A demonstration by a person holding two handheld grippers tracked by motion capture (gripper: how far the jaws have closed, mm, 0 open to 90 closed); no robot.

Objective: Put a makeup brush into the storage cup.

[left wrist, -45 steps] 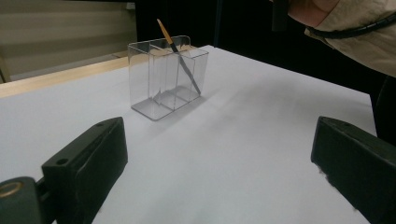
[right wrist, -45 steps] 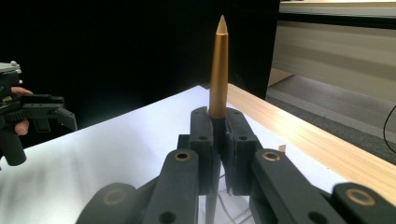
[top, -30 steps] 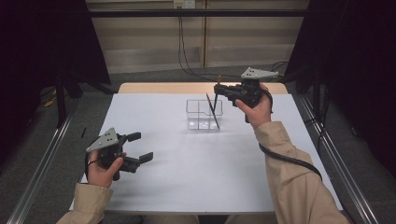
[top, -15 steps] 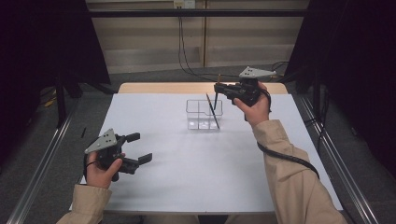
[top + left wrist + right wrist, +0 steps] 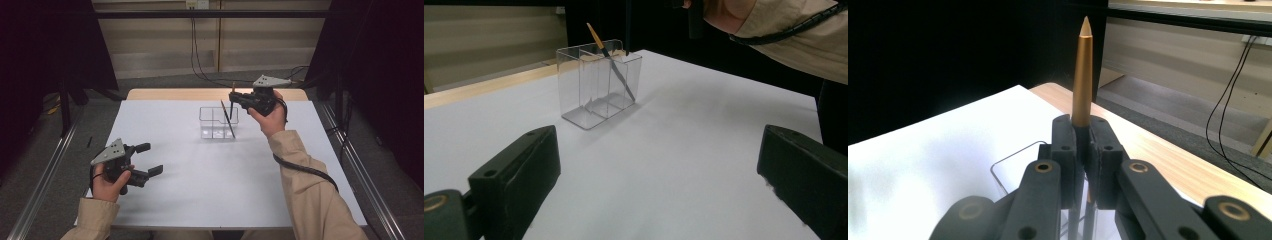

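Brush stands upright, pinched between the closed jaws of the right gripper, its lower end over the clear holder on the table. Left gripper rests wide open and empty, well apart

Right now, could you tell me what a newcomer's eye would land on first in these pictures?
Probably the gold-tipped pen standing upright in the shut jaws of the right gripper, just above the clear divided holder at the far middle of the white table. A second pen leans inside that holder. The left gripper rests open near the front left.
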